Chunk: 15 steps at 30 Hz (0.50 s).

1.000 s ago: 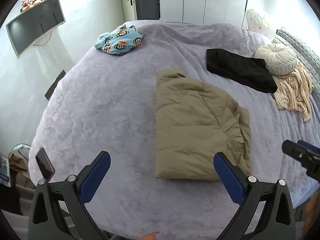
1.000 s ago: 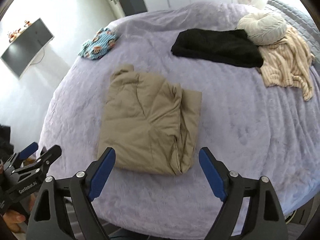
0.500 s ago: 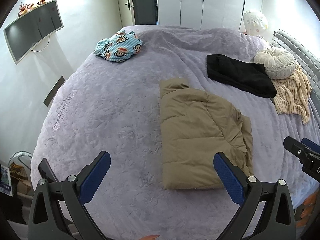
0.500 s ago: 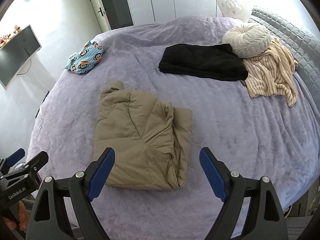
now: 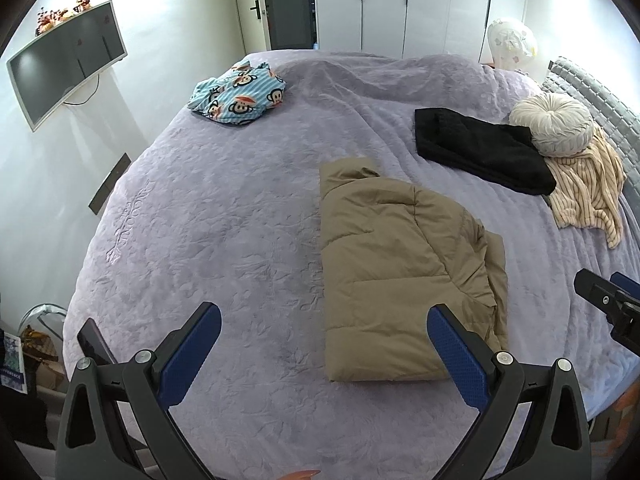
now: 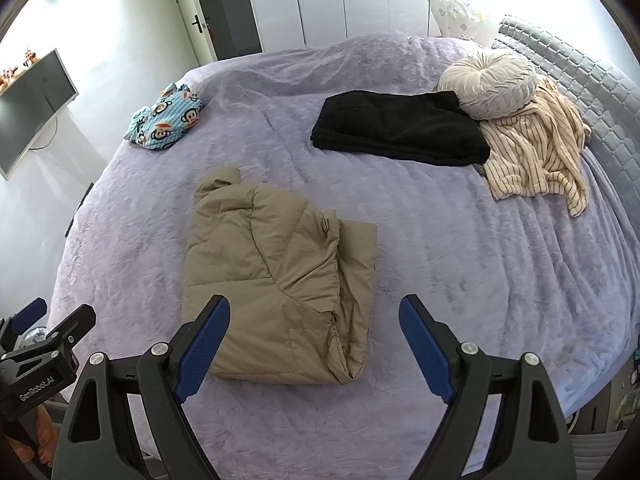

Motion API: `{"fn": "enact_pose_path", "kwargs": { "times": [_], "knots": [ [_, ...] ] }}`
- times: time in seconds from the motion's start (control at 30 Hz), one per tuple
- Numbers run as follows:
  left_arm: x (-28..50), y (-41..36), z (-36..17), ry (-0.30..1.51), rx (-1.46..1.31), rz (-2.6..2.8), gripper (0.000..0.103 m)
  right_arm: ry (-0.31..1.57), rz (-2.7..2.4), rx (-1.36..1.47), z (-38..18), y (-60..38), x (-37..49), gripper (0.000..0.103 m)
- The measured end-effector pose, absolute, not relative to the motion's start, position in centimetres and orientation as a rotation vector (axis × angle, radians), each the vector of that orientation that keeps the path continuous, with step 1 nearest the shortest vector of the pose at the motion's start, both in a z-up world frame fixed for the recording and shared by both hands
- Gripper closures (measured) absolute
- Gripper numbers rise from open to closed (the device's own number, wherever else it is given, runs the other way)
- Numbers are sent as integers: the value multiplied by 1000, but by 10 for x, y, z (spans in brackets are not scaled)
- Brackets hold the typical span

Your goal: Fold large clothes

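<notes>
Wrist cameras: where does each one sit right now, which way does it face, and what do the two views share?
Left wrist: sits on the left hand-held gripper, looks down over the bed at the folded tan jacket; open blue fingers show, right hand-held gripper at the right edge.
Right wrist: sits on the right hand-held gripper, same facing; open fingers show, left one at the lower left.
Shared: jacket, black garment, monkey-print garment, striped garment, round cushion.

The round cushion [image 6: 490, 80] hides part of the striped garment [image 6: 536, 152] (its far end), frame edges clipping the headboard [image 6: 580, 92].
</notes>
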<state>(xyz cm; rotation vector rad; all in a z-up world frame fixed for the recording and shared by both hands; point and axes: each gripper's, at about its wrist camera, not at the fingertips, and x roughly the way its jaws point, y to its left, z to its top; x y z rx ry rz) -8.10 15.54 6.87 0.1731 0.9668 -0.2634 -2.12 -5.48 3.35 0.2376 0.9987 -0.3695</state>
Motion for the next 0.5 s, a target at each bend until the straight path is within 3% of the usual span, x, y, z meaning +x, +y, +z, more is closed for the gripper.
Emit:
{"fn": "enact_pose_path", "kwargs": {
  "times": [0.5],
  "knots": [
    [-82, 156, 68, 964, 177, -258, 0, 1003, -361, 221, 37, -57, -20, 14]
  ]
}}
